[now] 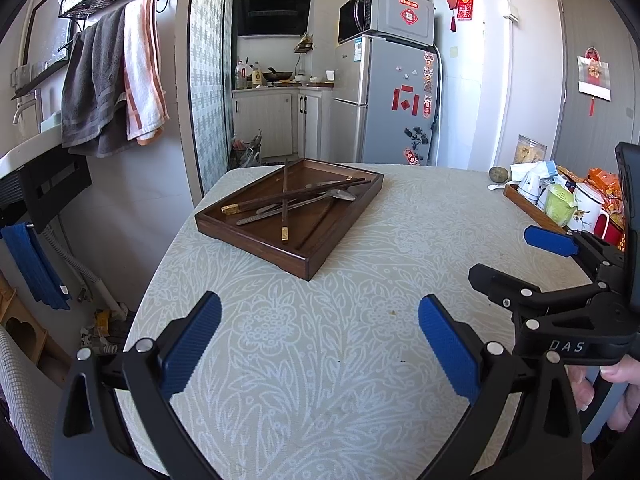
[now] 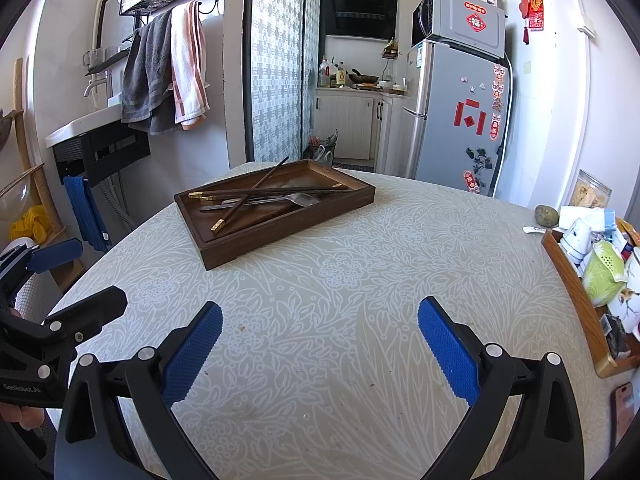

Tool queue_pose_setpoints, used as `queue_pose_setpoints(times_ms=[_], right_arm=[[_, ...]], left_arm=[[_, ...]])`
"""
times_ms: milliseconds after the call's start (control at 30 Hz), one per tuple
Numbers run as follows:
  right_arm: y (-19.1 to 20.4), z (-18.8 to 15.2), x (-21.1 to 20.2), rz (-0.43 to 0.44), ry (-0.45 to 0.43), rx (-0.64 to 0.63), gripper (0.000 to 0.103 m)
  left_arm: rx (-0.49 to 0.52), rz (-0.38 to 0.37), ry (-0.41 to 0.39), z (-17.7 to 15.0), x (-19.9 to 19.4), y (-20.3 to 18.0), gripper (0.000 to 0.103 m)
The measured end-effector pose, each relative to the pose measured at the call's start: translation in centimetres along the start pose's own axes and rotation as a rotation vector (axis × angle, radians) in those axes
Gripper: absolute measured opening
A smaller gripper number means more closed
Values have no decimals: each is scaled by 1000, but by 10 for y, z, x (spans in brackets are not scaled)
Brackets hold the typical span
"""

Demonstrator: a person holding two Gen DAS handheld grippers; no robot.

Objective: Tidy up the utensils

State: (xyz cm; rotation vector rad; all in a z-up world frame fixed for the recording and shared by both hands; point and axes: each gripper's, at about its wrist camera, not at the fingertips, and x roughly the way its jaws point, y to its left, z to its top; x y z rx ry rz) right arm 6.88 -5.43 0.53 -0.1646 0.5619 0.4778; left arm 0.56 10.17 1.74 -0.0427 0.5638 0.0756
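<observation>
A dark wooden tray (image 1: 256, 240) (image 2: 280, 236) sits at the far left of the table. In it lie crossed dark chopsticks (image 1: 285, 208) (image 2: 244, 200) with gold ends and a metal spoon (image 1: 340, 195) (image 2: 300, 199), piled loosely. My left gripper (image 1: 320, 344) is open and empty, low over the tablecloth, well short of the tray. My right gripper (image 2: 320, 344) is open and empty too, to the right of the left one; it also shows in the left wrist view (image 1: 516, 256). The left gripper shows at the left edge of the right wrist view (image 2: 72, 276).
The round table (image 1: 360, 360) (image 2: 360, 280) has a pale floral cloth. A second tray (image 2: 576, 304) (image 1: 528, 208) with cups and a teapot stands at the right edge, with snack packets and a jar behind. A phone (image 2: 622, 404) lies at the near right. A fridge (image 1: 392, 100) stands beyond.
</observation>
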Motion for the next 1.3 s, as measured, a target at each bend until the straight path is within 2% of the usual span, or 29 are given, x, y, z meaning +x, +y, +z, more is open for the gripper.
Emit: queue_pose_setpoints(times_ms=[1300], right_arm=[[2, 1, -2, -2, -1, 8, 99]], left_arm=[[-3, -18, 20, -2, 1, 4, 100]])
